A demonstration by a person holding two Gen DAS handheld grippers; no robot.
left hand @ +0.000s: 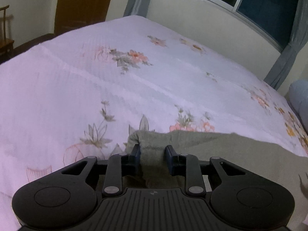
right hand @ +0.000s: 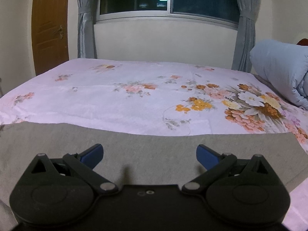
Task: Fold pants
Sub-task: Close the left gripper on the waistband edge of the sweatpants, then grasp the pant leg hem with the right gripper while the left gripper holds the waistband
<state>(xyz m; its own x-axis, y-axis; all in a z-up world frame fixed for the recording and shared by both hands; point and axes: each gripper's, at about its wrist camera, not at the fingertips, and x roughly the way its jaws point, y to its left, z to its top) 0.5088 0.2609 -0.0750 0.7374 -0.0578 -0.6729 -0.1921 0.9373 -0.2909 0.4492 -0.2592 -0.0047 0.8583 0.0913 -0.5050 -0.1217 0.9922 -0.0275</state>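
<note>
Grey pants (right hand: 134, 146) lie flat across the near part of a bed with a pink floral sheet (right hand: 115, 100). In the left wrist view the pants (left hand: 221, 146) stretch to the right, and their bunched left end sits between the fingers of my left gripper (left hand: 152, 150), which is shut on that fabric. My right gripper (right hand: 149, 153) is wide open just above the flat pants, holding nothing; its blue fingertips (right hand: 94, 154) hover over the cloth.
A light blue folded duvet (right hand: 279, 73) lies at the bed's right end. A window with grey curtains (right hand: 244, 25) is behind the bed. A brown door (right hand: 50, 25) stands at the far left. The bed's left edge (left hand: 28, 46) drops to a dark floor.
</note>
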